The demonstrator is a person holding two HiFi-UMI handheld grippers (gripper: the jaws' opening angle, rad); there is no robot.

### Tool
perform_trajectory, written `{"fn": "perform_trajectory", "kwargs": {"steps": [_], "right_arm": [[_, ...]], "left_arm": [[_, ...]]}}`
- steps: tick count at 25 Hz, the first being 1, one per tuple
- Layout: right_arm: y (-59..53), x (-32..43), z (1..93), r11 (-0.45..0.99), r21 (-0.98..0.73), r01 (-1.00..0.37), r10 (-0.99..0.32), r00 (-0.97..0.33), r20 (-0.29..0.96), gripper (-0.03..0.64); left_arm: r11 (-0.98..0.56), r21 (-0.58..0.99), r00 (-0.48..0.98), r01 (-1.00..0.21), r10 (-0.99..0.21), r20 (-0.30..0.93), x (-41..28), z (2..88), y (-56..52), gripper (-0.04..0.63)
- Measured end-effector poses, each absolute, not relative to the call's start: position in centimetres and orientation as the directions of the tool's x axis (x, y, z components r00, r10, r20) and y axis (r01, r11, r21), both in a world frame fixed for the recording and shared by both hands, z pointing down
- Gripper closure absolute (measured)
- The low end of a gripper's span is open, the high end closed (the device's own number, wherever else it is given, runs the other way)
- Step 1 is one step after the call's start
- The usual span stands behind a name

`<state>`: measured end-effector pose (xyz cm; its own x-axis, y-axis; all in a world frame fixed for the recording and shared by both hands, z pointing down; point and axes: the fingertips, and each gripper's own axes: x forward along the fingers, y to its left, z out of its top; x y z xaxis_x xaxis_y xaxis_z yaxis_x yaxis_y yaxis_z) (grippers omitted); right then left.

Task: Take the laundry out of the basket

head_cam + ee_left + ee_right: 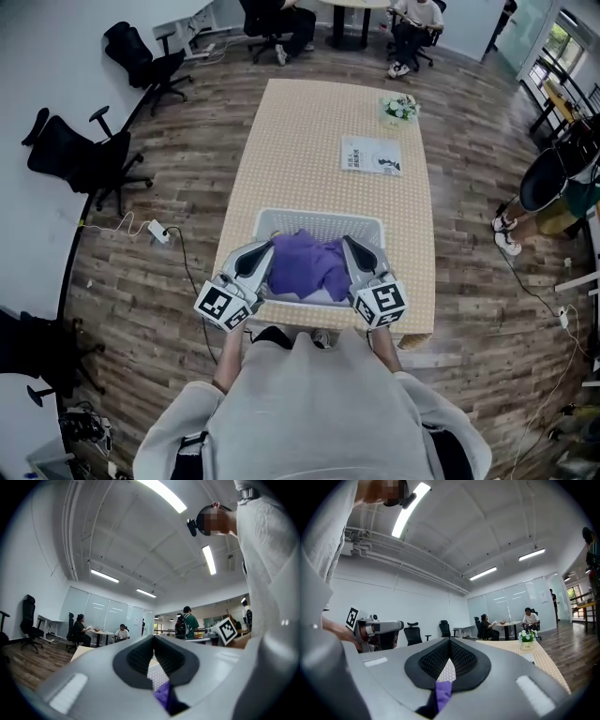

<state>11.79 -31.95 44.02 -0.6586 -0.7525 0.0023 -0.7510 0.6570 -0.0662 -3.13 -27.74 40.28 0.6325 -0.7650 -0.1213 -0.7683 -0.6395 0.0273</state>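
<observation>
Now the left gripper (268,247) and the right gripper (347,242) each pinch the purple cloth (306,264), fingers pressed together on it, in the white basket (319,218) on the table (309,131).

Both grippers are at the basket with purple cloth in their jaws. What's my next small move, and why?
Probably lift both grippers straight up together. The left gripper and right gripper are each shut on the purple cloth, which lies inside the white basket. An even rise should carry it over the rim without dragging the basket.
</observation>
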Motion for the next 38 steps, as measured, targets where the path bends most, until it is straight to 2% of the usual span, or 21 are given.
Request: {"fn": "perform_trajectory", "kwargs": {"steps": [11,16,27,31,33,34,36,38], "right_arm": [[-35.3,12.5,45.7,0.552,-0.120,-0.825,-0.827,-0.560,0.044,0.617],[-36.1,12.3,46.9,0.515,-0.129,-0.848,-0.843,-0.527,0.102,0.617],[-38.8,11.2,50.4,0.488,-0.166,-0.857,-0.816,-0.515,0.263,0.617],[-39.1,9.9,52.8,0.517,-0.123,-0.847,-0.759,-0.521,0.392,0.617],[-38.6,8.7,54.3,0.610,0.025,-0.792,-0.690,-0.515,0.507,0.617],[-38.0,8.1,55.2,0.677,0.149,-0.721,-0.653,-0.495,0.573,0.617],[-36.3,7.1,57.4,0.797,0.417,-0.437,-0.587,-0.395,0.707,0.617],[-34.6,6.8,59.4,0.838,0.535,-0.111,-0.543,-0.274,0.794,0.617]], "left_arm": [[-0.676,0.044,0.670,-0.736,-0.736,-0.097,-5.4,41.1,-33.1,0.586],[-0.702,0.068,0.697,-0.709,-0.712,-0.089,-6.1,41.8,-35.0,0.586],[-0.656,0.133,0.664,-0.743,-0.748,0.022,-10.8,45.9,-37.8,0.586],[-0.638,0.169,0.651,-0.751,-0.759,0.027,-11.8,47.3,-38.2,0.584],[-0.636,0.190,0.651,-0.748,-0.759,0.021,-11.8,47.7,-38.1,0.585],[-0.636,0.198,0.652,-0.746,-0.758,0.019,-11.7,47.9,-37.9,0.586],[-0.639,0.207,0.655,-0.741,-0.755,0.015,-11.6,48.2,-37.6,0.586],[-0.641,0.209,0.657,-0.738,-0.754,0.009,-11.6,48.2,-37.4,0.584]]}}
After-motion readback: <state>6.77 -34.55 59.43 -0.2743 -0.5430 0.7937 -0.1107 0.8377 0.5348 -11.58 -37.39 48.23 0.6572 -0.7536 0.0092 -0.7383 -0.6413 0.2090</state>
